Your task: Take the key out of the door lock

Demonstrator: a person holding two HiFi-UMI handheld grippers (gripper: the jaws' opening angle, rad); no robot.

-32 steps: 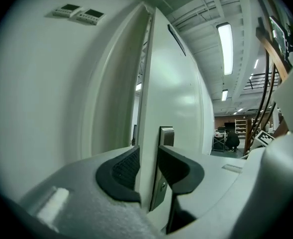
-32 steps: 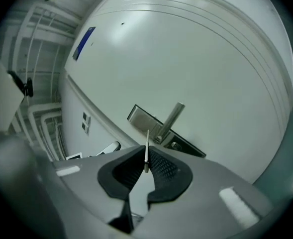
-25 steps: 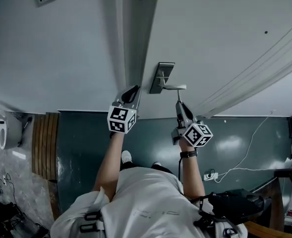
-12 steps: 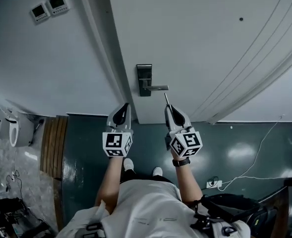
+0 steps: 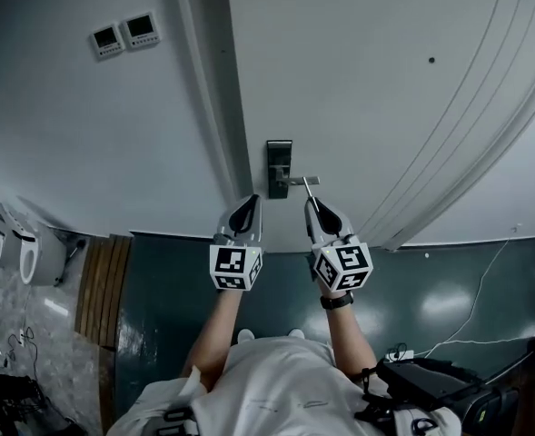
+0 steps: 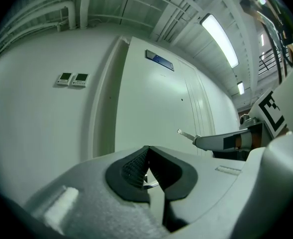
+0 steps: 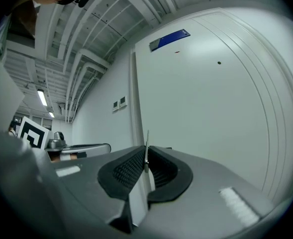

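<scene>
The door lock plate (image 5: 279, 168) with its lever handle (image 5: 296, 181) sits on the white door (image 5: 385, 98). My right gripper (image 5: 312, 202) is just below the handle, shut on the key (image 5: 310, 187). The key's thin metal blade (image 7: 146, 151) sticks out past the pads, free of the lock. Just left of it, below the plate, is my left gripper (image 5: 251, 200), shut with nothing in it. From the left gripper view, the right gripper (image 6: 221, 142) shows with the key tip (image 6: 181, 132) pointing at the door. The left gripper's (image 6: 147, 152) pads meet.
Two small wall panels (image 5: 126, 33) hang left of the door frame (image 5: 208, 98). A blue sign (image 7: 169, 39) sits above the door. White fixtures (image 5: 22, 252) and wooden slats (image 5: 90, 284) lie at the left, and a cable (image 5: 467, 289) and black bag (image 5: 440, 384) at the right.
The right gripper has drawn back from the handle and lock plate with the key in it. Both grippers now sit lower, below the plate. The head view has shifted.
</scene>
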